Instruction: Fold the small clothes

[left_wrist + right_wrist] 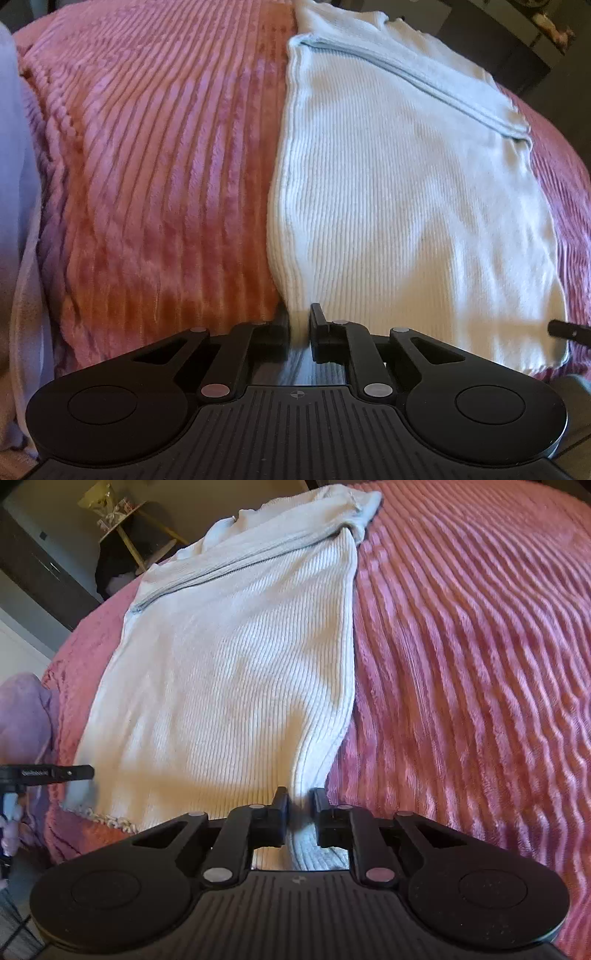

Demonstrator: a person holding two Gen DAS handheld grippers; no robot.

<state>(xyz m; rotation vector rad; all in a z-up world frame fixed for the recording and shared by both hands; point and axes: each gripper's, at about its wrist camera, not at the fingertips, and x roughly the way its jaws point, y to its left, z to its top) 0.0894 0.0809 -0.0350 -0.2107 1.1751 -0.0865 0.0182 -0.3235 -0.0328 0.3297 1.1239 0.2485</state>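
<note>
Two handheld grippers pinch the near corners of a white ribbed garment [406,206] lying on a pink ribbed blanket [155,166].

The left gripper [300,325] is nearly closed on the garment's near left edge; the right gripper [300,806] is nearly closed on its near right corner.

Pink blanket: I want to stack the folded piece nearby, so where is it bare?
The pink blanket lies bare left of the white ribbed garment, out to the lilac fabric at the bed's edge. In the right wrist view it is bare right of the garment too. The near hem is crowded: left gripper and right gripper both pinch it.
</note>
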